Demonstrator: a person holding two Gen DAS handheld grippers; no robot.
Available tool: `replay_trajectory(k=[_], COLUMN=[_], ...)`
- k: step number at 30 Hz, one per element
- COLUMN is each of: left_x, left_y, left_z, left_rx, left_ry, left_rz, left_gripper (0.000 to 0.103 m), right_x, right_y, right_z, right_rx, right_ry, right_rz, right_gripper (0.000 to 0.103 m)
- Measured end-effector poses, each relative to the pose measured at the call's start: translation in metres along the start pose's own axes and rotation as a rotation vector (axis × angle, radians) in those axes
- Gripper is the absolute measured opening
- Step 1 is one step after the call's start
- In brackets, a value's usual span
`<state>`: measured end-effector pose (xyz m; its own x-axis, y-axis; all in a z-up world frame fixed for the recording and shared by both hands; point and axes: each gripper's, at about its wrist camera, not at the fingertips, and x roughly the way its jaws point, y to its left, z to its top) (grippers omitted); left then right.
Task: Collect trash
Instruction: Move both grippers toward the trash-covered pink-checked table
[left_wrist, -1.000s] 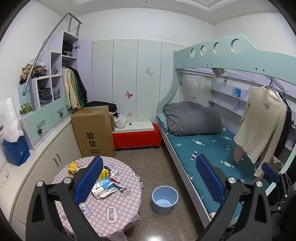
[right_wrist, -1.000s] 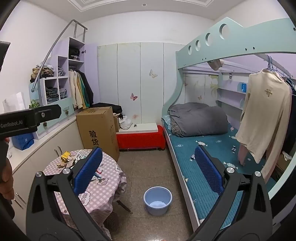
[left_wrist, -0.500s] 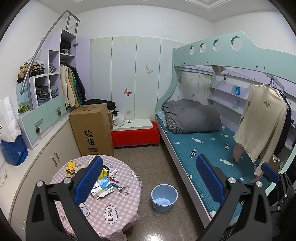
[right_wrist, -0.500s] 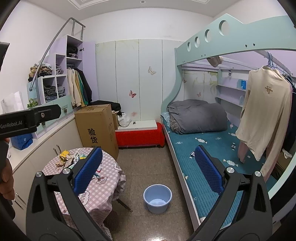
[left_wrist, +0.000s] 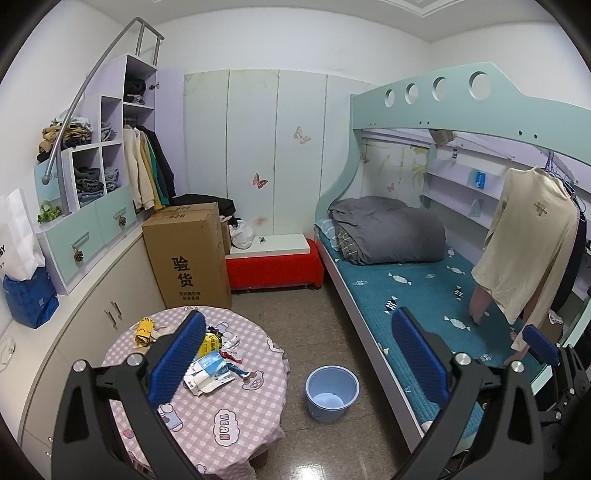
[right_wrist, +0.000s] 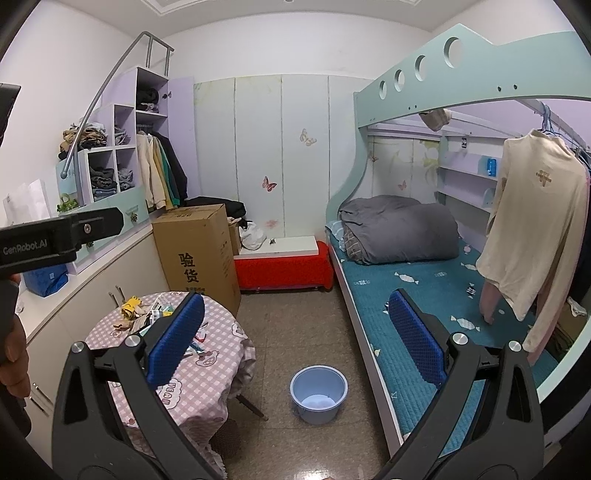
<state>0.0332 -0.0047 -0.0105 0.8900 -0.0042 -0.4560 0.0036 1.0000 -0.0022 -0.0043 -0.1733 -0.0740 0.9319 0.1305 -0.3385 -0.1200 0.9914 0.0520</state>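
Trash (left_wrist: 212, 363) on round table (left_wrist: 236, 413); blue bucket (left_wrist: 331, 391) beside; both jaws wide.

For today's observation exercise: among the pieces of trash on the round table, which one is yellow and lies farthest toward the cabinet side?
The crumpled yellow wrapper, apart from the white and blue packets near the middle of the table.
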Motion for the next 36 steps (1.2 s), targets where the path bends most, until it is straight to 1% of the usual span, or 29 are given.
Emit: replay_trajectory(k=[7,12,15,19,24,29,36], left_x=[0.011,0.027,0.037,0.052,0.066,0.077,0.089], left_y=[0.016,0.043,0.062,0.083,0.106,0.128,0.155], left_z=[0.000,0.008,0.015,0.024,0.033,0.037,0.039], left_rx=[0.005,0.014,0.015,0.016,0.041,0.042,0.057], left_ry=[0.005,0.007,0.012,0.019,0.022,0.026,0.031], left_rz=[0.001,-0.001,-0.009,-0.029,-0.052,-0.077,-0.114], left_gripper=[0.099,0.099,0.099,0.099,0.099,0.099,0.099], right_x=[0.016,0.033,0.047,0.060,0.074,0.085,0.095], right_y=[0.017,0.038,0.058,0.076,0.098,0.119,0.138], right_z=[0.007,0.013,0.018,0.022,0.026,0.031,0.032], right_rx=[-0.001,-0.006,-0.001,-0.004,-0.005,0.000,0.025], right_ry=[0.010,0.007,0.014,0.022,0.025,0.033,0.040], right_rz=[0.004,-0.004,-0.005,-0.018,-0.044,-0.064,-0.098], right_gripper=[0.097,0.097,0.097,0.097,0.097,0.097,0.097])
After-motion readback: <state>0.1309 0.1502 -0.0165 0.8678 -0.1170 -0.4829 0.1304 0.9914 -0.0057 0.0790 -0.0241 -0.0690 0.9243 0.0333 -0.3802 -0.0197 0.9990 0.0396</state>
